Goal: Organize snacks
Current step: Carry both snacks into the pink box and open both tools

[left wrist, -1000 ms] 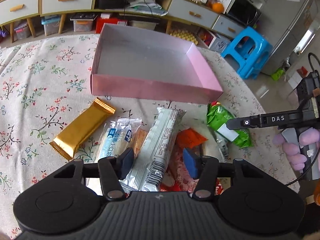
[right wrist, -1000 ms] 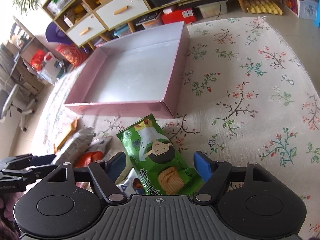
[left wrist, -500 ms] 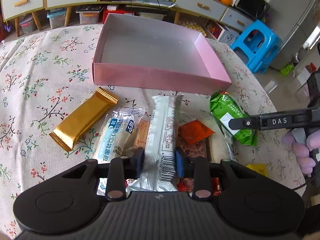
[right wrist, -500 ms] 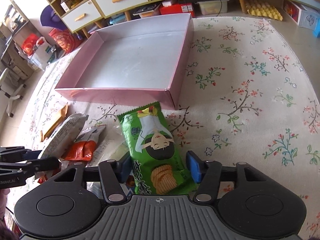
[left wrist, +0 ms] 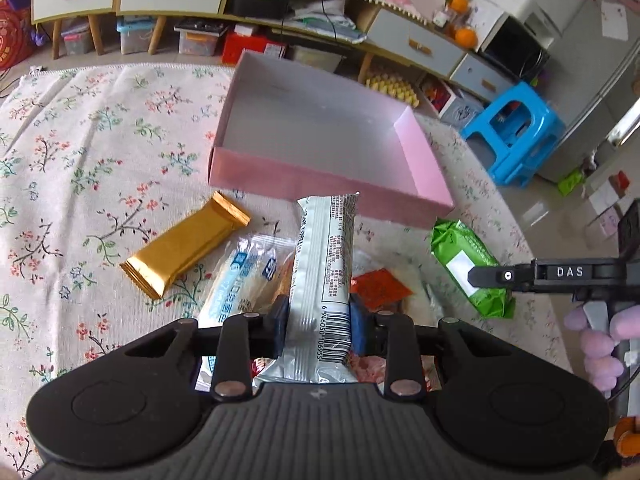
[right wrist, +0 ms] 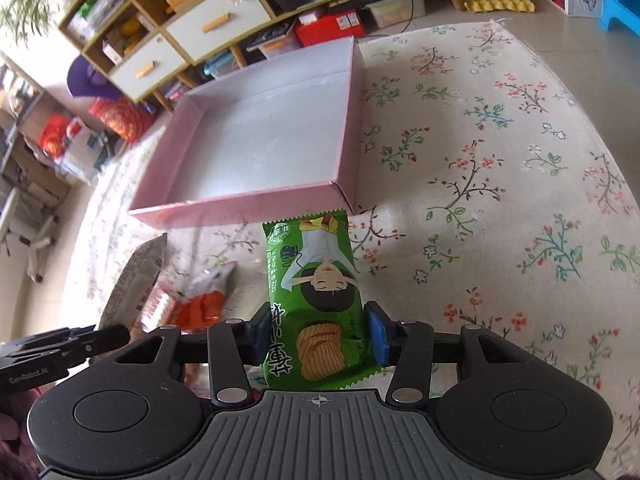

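Both packets have come up off the cloth since a moment ago: the left gripper (left wrist: 319,330) pinches the silver packet (left wrist: 325,276), the right gripper (right wrist: 318,332) the green crisp packet (right wrist: 316,300), both short of the pink box (right wrist: 256,208). Light, crinkly, probably slippery film; crisps fragile, so grip gently near the lower end.

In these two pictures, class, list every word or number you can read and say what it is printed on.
"DAS": on the right gripper.
"6 946050 106955": barcode digits on the silver packet.
"GenRobot.AI", faint: on the left gripper.
Large characters on the green packet: not Latin script, left unquoted.
Silver packet's small print: too small to read.
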`<state>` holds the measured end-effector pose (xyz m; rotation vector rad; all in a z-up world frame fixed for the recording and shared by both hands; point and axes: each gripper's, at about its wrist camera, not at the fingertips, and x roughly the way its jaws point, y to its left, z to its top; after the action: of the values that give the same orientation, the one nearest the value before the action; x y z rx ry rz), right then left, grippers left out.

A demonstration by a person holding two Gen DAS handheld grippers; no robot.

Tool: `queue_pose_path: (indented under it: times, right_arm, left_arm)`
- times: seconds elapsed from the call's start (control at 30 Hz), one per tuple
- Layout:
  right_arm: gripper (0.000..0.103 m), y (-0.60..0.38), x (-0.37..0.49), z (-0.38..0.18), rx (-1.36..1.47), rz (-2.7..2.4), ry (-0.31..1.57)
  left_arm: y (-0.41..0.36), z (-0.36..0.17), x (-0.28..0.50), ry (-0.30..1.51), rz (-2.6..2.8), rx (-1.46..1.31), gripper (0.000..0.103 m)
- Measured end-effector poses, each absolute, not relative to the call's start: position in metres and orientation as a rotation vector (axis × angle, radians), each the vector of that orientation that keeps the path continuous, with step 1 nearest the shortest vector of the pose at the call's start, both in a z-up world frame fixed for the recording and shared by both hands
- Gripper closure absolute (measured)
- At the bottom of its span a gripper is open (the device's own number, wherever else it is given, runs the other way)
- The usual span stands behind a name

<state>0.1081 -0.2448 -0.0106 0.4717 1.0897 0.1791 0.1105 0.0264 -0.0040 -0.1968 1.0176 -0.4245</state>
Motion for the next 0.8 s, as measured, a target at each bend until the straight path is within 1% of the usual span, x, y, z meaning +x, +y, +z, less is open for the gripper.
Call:
queue_pose_path:
  times: [0.23,0.5,0.63,0.8]
  right_arm:
    - [0.057,-0.245,0.113,0.014,0.585,0.213,1.012]
    - [0.056,-0.232,0.159,0.020,0.569,0.187,0.970]
    - [0.056,-0.234,0.181,0.014,0.569,0.181,0.922]
    - [0.056,-0.231,0.201,0.000,0.536,0.181,0.861]
  left_arm:
    - [0.018,0.007,0.132,0.979,-0.405,-0.202,0.075]
    - [0.008,0.011,0.192,0.886,-0.370,-0.158,0.075]
    - [0.002,0.000,0.213,0.826,-0.376,-0.138,0.075]
    - [0.000,-0.024,0.223,0.795,-0.378,-0.088,0.075]
